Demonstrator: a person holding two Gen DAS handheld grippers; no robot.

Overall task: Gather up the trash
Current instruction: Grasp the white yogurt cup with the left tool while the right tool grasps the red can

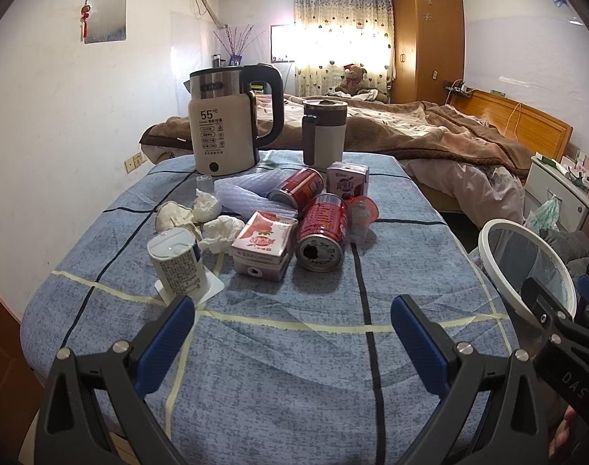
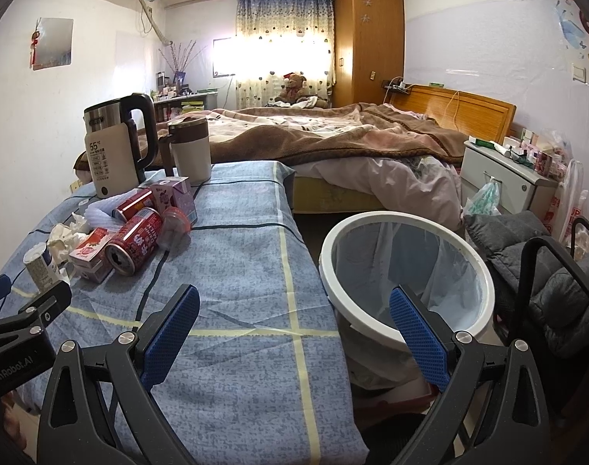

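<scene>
Trash lies in a heap on the blue checked tablecloth (image 1: 278, 348): two red cans (image 1: 322, 232) (image 1: 296, 190), a pink drink carton (image 1: 264, 245), a purple carton (image 1: 347, 182), a white yogurt cup (image 1: 177, 260), crumpled tissues (image 1: 209, 217) and a clear plastic cup (image 1: 361, 217). My left gripper (image 1: 293, 333) is open and empty, short of the heap. My right gripper (image 2: 294, 321) is open and empty above the table's right edge, next to the white-rimmed bin (image 2: 406, 271) with a clear liner. The heap shows in the right wrist view around a red can (image 2: 135, 242).
An electric kettle (image 1: 226, 120) and a grey mug (image 1: 324, 131) stand at the table's far end. A bed (image 2: 352, 143) lies beyond, a white nightstand (image 2: 503, 174) at right. Grey cushions (image 2: 546, 271) on a black-framed chair sit right of the bin.
</scene>
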